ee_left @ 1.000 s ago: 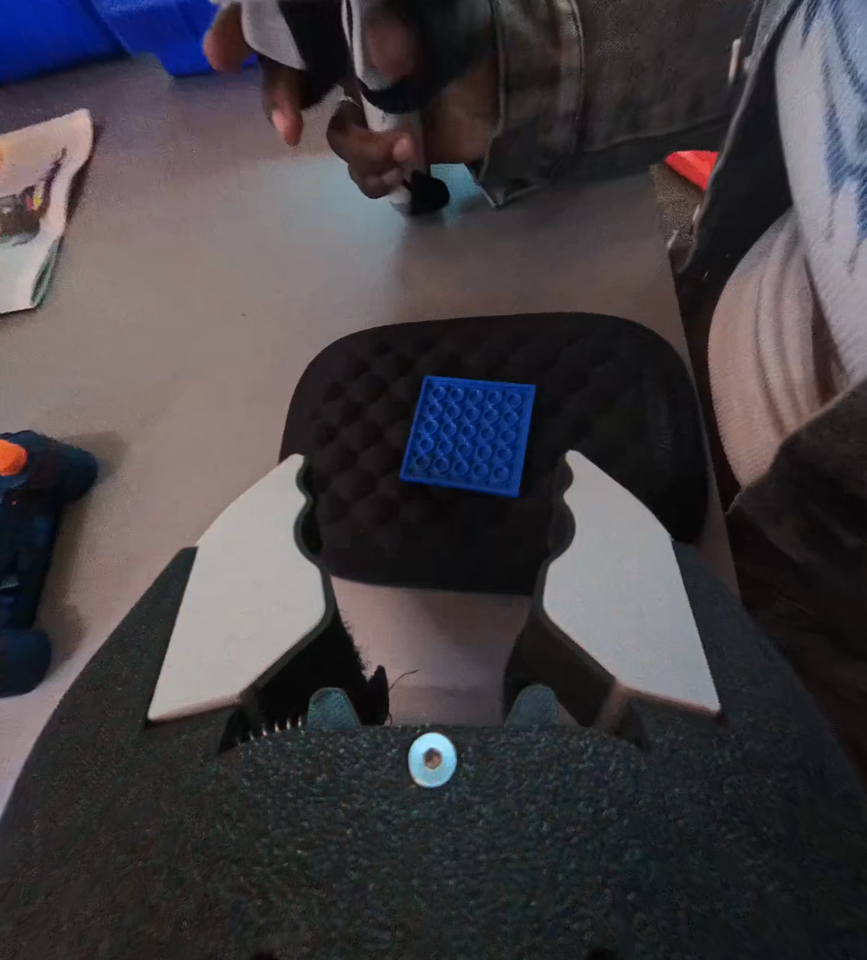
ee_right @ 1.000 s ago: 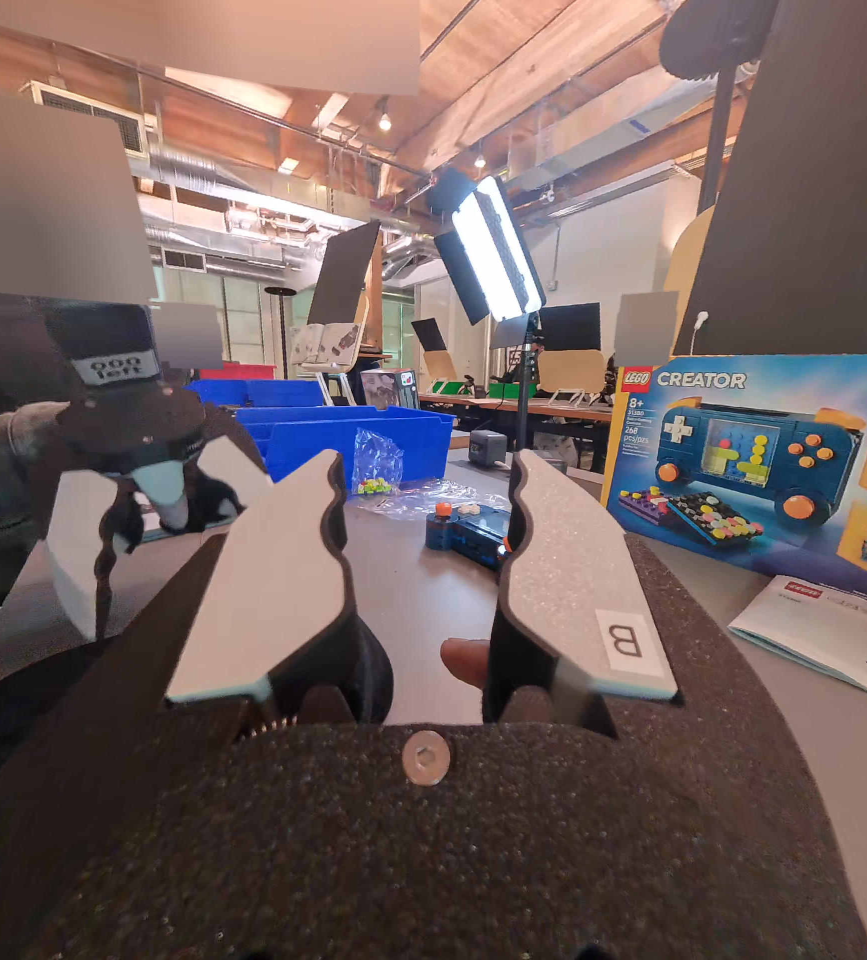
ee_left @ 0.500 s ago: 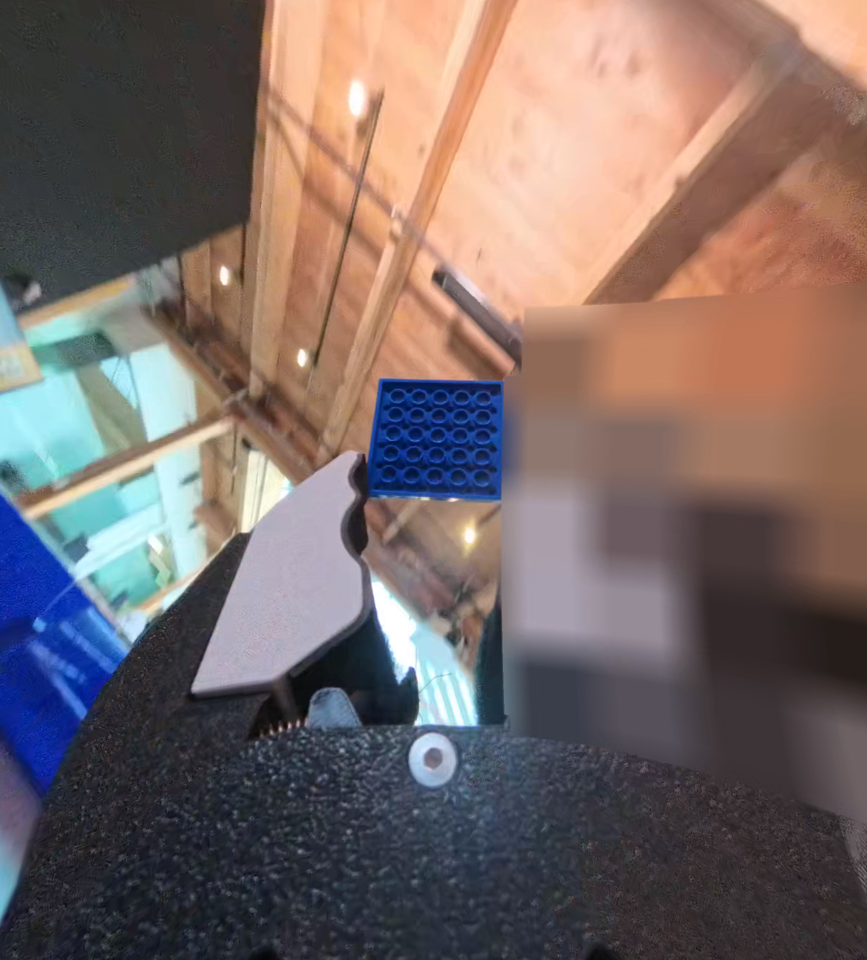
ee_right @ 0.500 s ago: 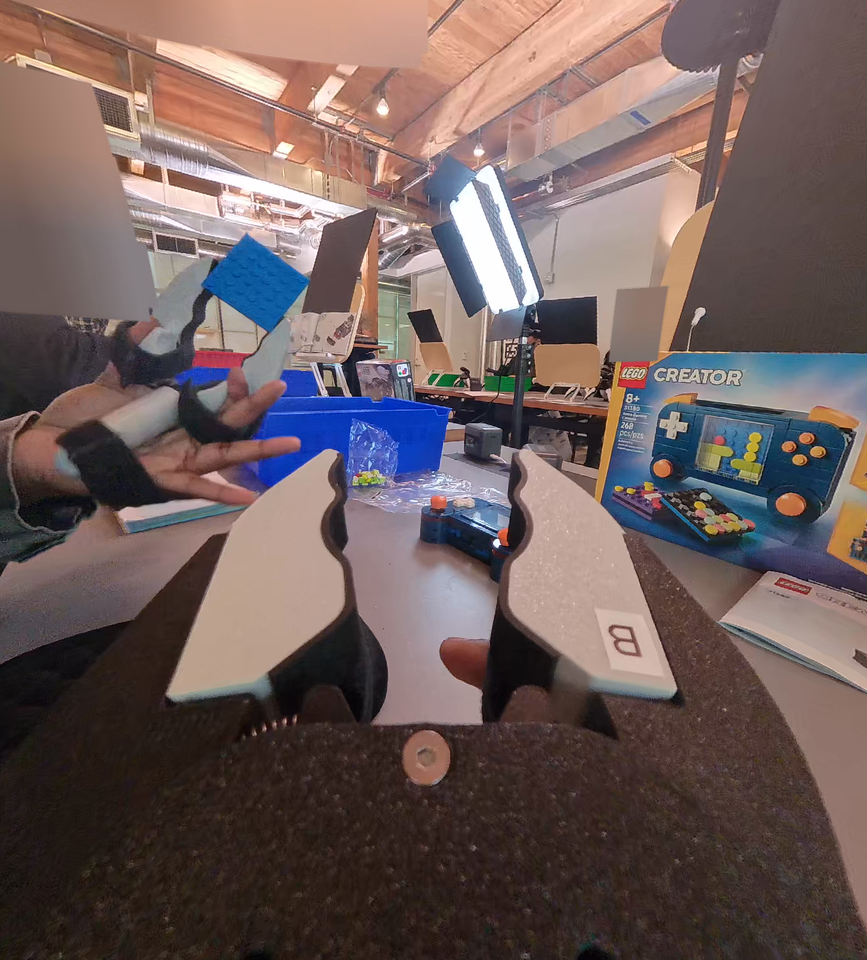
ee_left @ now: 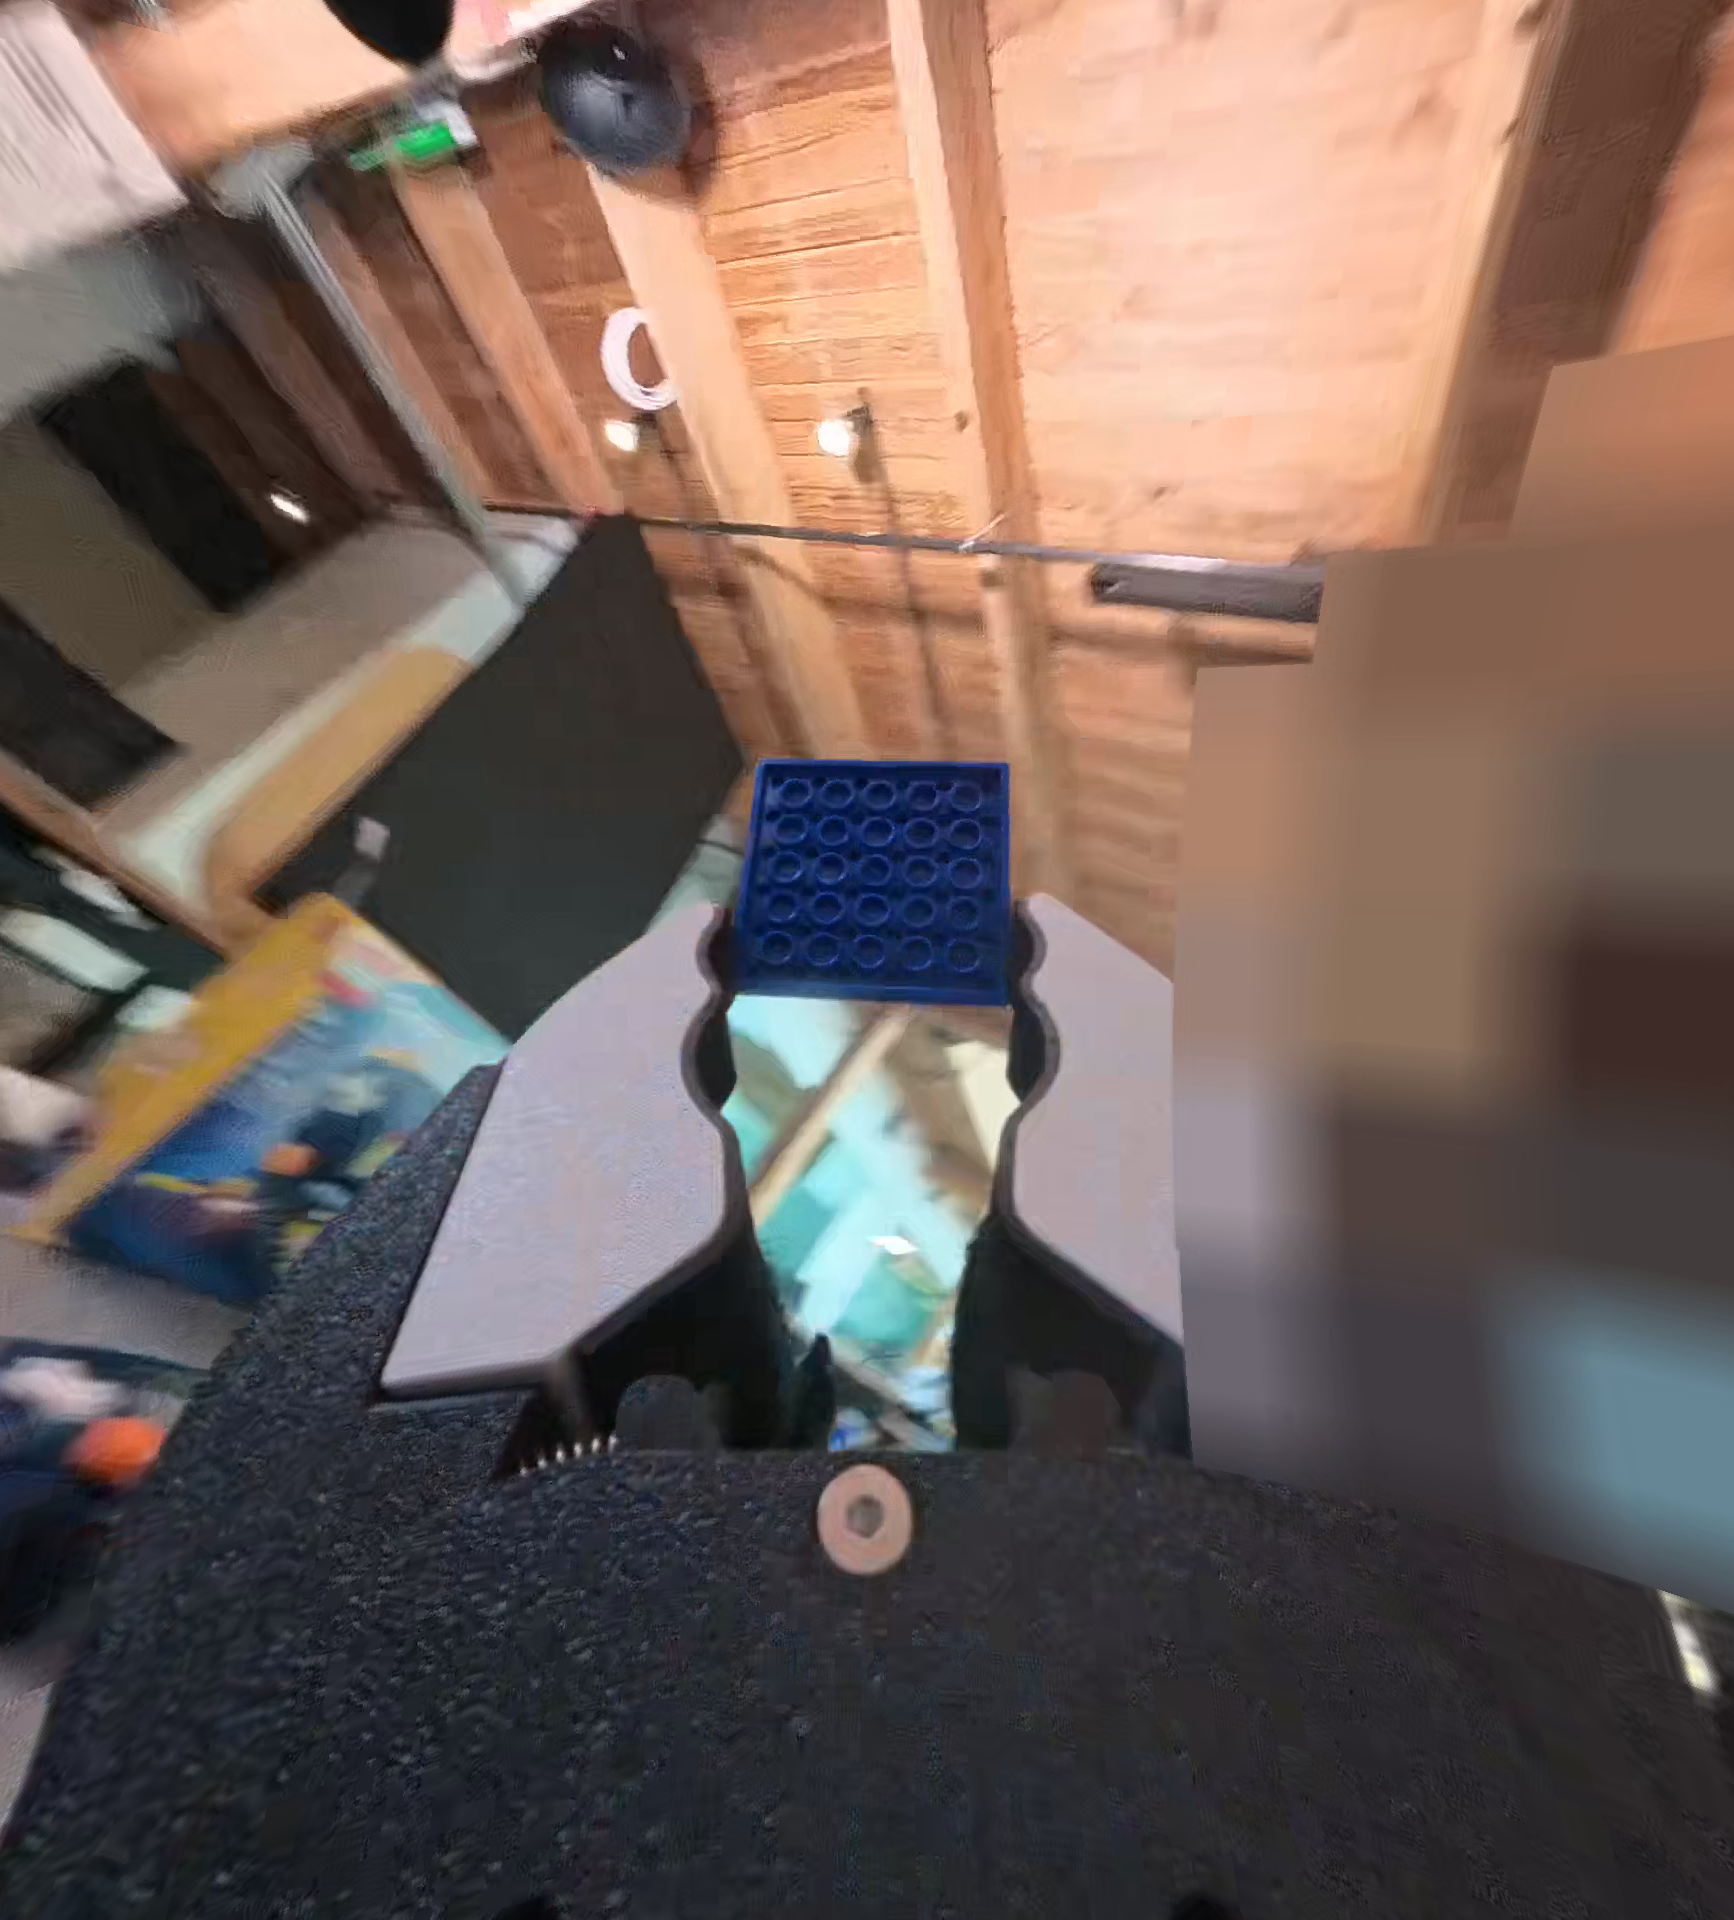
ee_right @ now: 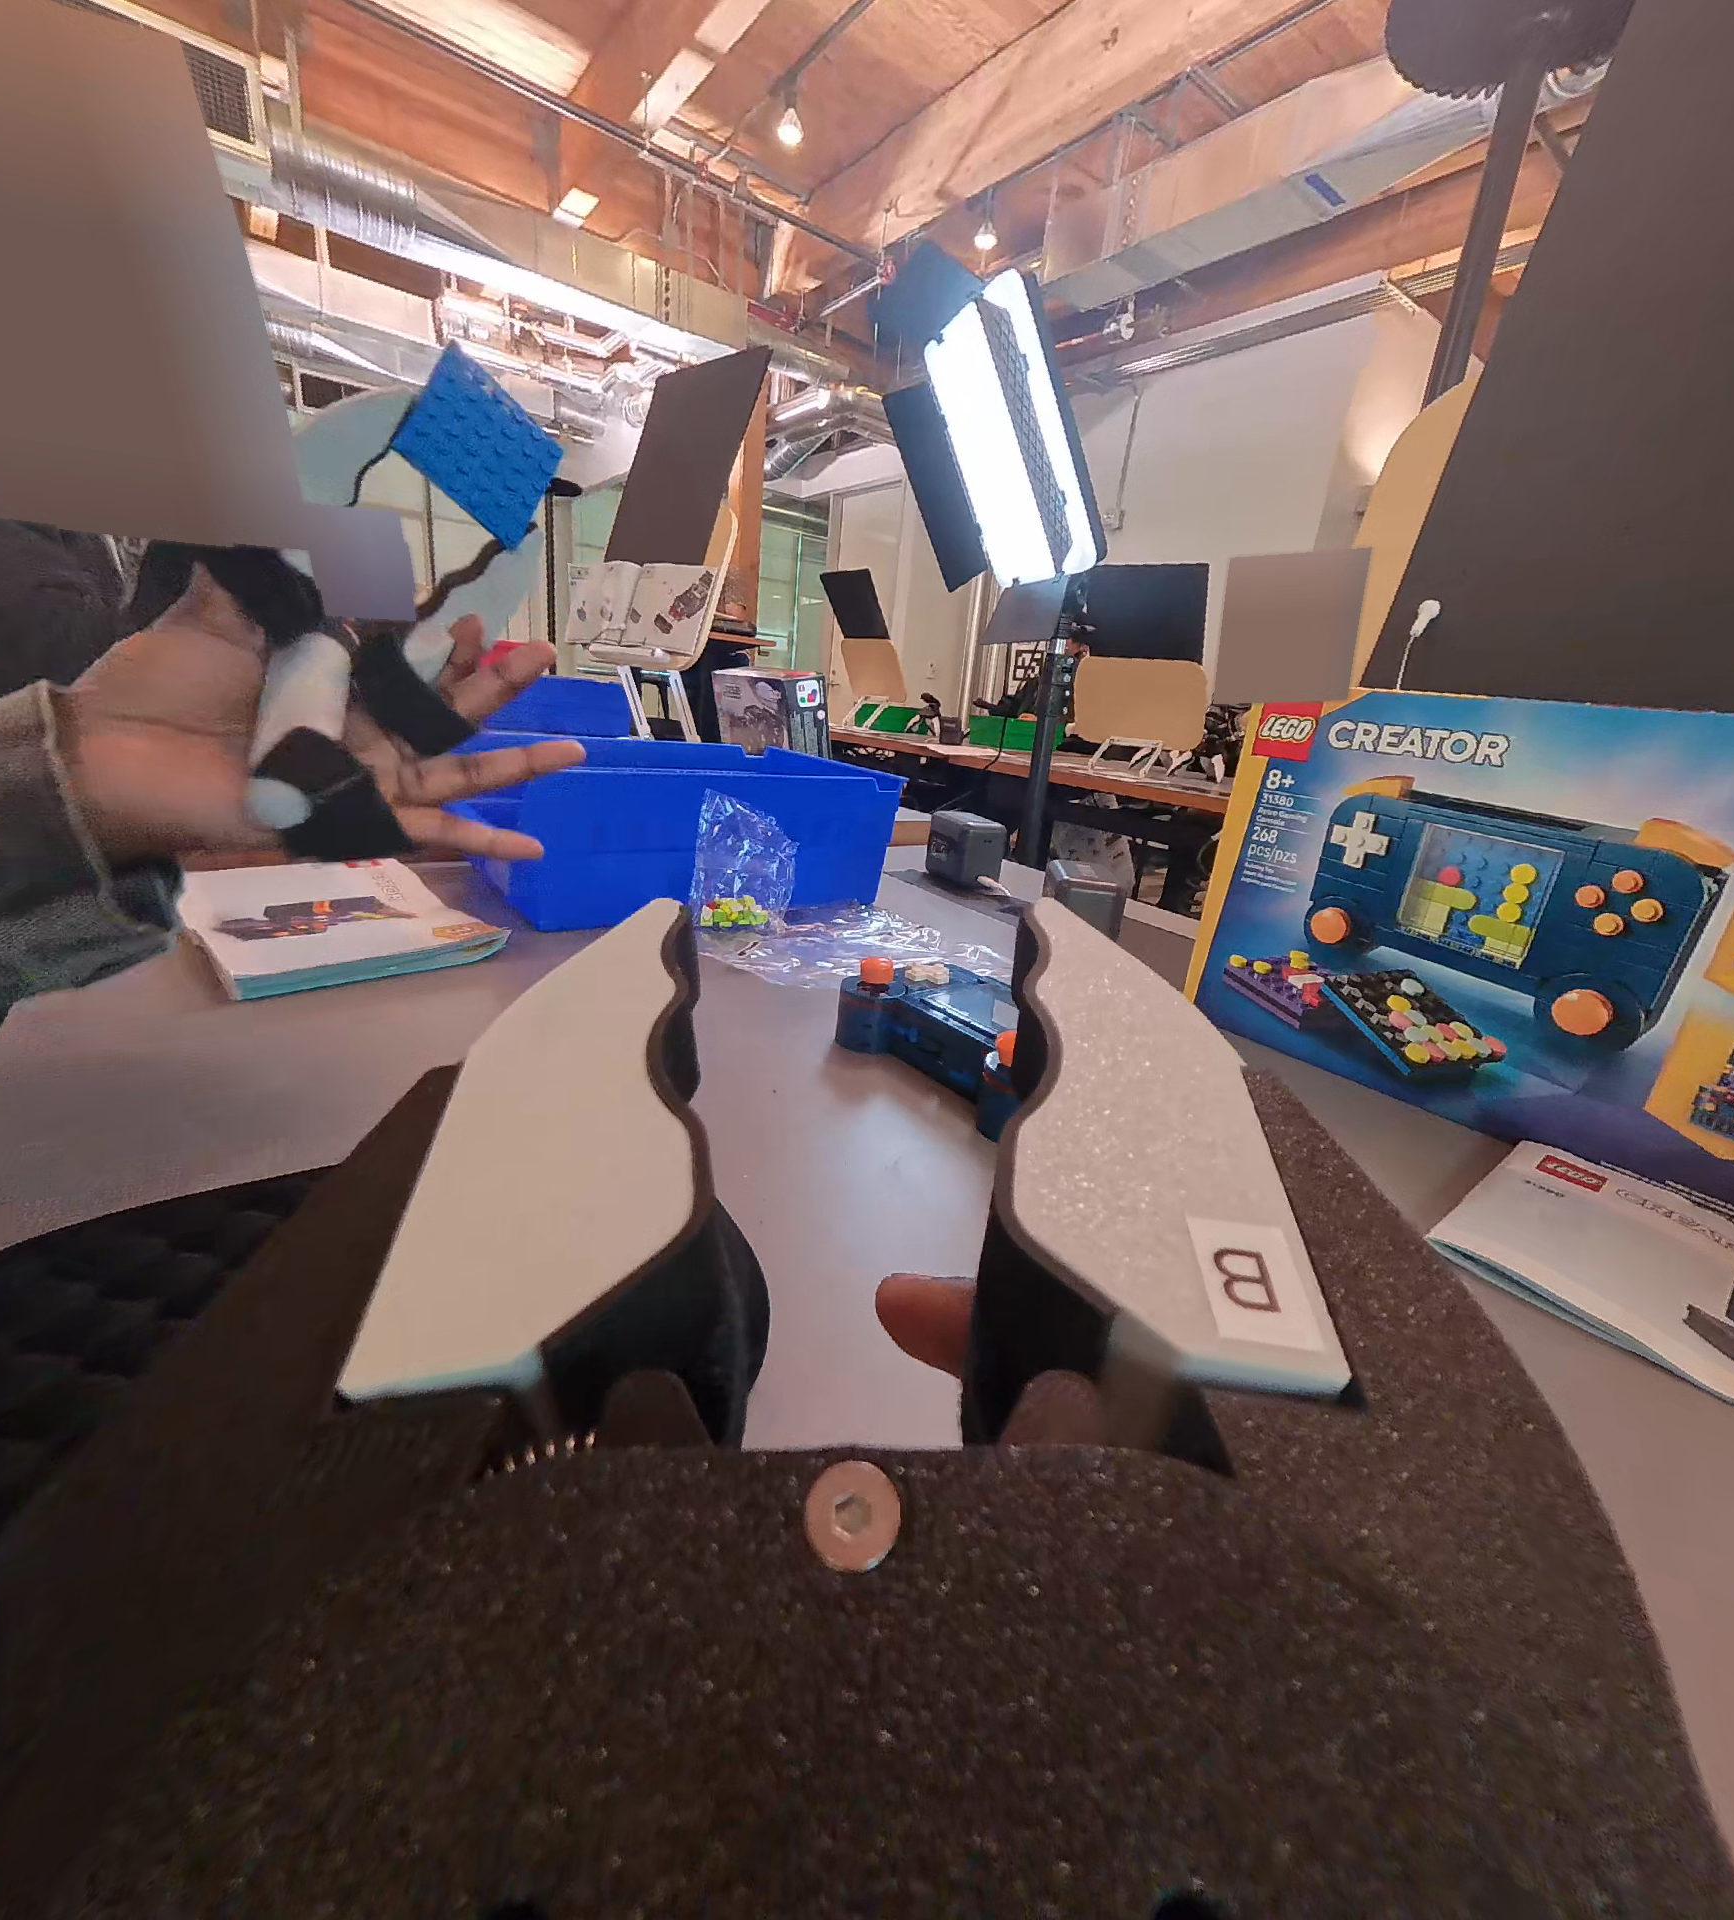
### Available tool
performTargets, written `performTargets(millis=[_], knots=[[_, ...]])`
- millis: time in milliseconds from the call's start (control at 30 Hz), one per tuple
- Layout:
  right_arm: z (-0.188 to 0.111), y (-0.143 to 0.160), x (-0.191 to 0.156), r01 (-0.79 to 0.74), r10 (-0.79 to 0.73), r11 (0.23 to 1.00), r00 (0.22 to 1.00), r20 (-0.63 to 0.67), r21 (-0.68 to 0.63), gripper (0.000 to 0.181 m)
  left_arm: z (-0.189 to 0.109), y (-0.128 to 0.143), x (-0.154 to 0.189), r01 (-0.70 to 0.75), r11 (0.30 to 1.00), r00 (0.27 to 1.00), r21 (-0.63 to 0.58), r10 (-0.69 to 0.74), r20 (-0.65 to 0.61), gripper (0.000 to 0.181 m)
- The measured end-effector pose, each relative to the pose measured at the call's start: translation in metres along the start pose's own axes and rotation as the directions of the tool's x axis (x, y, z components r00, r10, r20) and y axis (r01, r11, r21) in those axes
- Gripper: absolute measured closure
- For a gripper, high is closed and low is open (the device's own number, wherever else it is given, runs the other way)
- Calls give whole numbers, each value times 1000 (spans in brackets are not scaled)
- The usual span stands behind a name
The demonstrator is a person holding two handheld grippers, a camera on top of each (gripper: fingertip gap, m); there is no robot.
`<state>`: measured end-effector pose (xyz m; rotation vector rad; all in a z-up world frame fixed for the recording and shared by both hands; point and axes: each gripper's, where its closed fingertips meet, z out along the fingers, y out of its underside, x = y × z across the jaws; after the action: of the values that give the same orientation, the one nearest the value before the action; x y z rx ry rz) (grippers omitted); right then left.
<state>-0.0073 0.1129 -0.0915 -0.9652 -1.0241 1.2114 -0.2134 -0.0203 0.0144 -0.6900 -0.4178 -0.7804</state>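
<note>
My left gripper (ee_left: 871, 925) is shut on a square blue studded plate (ee_left: 875, 883), held by its two side edges and raised in the air, its hollow underside toward the camera and the wooden ceiling behind it. In the right wrist view the same plate (ee_right: 476, 455) shows high at the left between the left gripper's fingers (ee_right: 489, 582), above a person's open hand (ee_right: 323, 758). My right gripper (ee_right: 847, 935) is open and empty, low over the grey table (ee_right: 219, 1081). A dark blue brick-built game console (ee_right: 930, 1023) lies just beyond its fingertips.
A blue bin (ee_right: 676, 831) stands at the back with a clear bag of small bricks (ee_right: 743, 873) in front. A printed toy box (ee_right: 1528, 914) stands at the right. Booklets lie at left (ee_right: 333, 925) and right (ee_right: 1652, 1268). A black foam pad (ee_right: 63, 1320) lies near left.
My left gripper closed on the blue plate, lifted it off the black foam pad and tipped upward toward the ceiling. My right gripper has stayed almost still and open.
</note>
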Motion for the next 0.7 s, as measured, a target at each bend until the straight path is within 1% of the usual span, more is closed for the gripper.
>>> performTargets(millis=[33,67,100,133,167,200,233,267,367,400,433,467,500,600,633,667,700], knots=[[0,0,0,-1,1,1000,1000,2,-2,123,0,-17,-11,-206,977,972,-50,211,101,132],[1,1,0,-1,1,1000,1000,3,-4,123,-2,-36,-26,-414,900,874,-135,434,218,132],[1,1,-1,1,-1,1000,1000,5,-6,123,-7,-58,-43,-586,770,703,-253,638,313,132],[1,2,-1,5,-5,1000,1000,6,-9,123,-14,-79,-59,-684,615,498,-392,786,365,132],[2,2,-2,10,-10,1000,1000,8,-15,124,-21,-96,-74,-700,476,319,-532,875,363,131],[2,3,-2,15,-15,1000,1000,10,-21,124,-27,-109,-87,-674,384,202,-631,917,343,131],[2,4,-3,21,-20,999,1000,12,-26,124,-32,-121,-99,-629,350,138,-694,929,343,132],[3,5,-3,27,-27,999,1000,13,-30,124,-35,-126,-111,-574,335,123,-747,937,327,132],[4,6,-4,40,-40,998,999,15,-40,124,-44,-137,-147,-427,355,114,-831,933,340,131],[4,6,-4,43,-42,998,999,16,-41,124,-47,-143,-157,-389,357,77,-849,931,357,114],[4,7,-4,46,-45,998,999,16,-43,124,-47,-146,-163,-373,343,46,-862,935,353,75],[4,7,-4,49,-48,998,999,15,-45,124,-44,-146,-164,-382,311,26,-871,945,326,60],[4,7,-3,51,-51,998,999,12,-48,124,-37,-146,-159,-429,288,6,-856,949,316,55],[3,8,-2,49,-49,998,999,4,-50,124,-10,-133,-128,-612,231,5,-756,957,289,63],[3,8,-2,46,-46,998,999,5,-50,124,-4,-126,-116,-663,191,-4,-724,966,259,68],[4,9,-2,44,-43,998,999,7,-52,124,2,-115,-103,-706,137,-15,-695,978,208,79],[4,9,-2,44,-43,998,999,9,-54,124,6,-98,-90,-745,94,-7,-660,989,149,94]])
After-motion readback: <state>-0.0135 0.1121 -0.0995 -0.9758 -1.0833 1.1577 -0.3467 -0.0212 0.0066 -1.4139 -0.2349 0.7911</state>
